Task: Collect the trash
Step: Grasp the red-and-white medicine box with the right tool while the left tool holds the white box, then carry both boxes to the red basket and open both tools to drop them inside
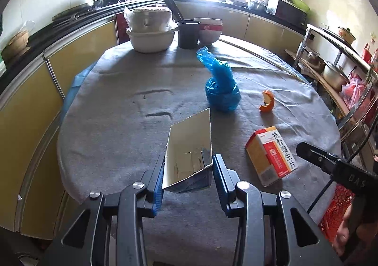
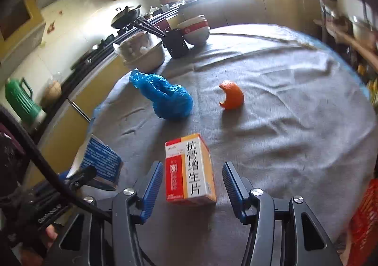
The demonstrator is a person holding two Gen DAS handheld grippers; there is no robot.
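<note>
Kitchen table w/ grey cloth (image 1: 118, 105): left gripper (image 1: 188, 172) clamps open blue-white cardboard box (image 1: 189, 152); right gripper (image 2: 192, 185) part-open, empty, straddling orange-white medicine carton (image 2: 190, 169). Blue plastic bag (image 2: 165, 96), orange peel (image 2: 230, 96) ahead, uncollected.

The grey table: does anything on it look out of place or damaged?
Yes. An orange peel, a crumpled blue plastic bag and a medicine box lie loose on the table's grey cloth. The left claw holds an opened carton.

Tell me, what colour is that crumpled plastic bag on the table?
Bright blue. The plastic bag shows best in the right wrist view.
</note>
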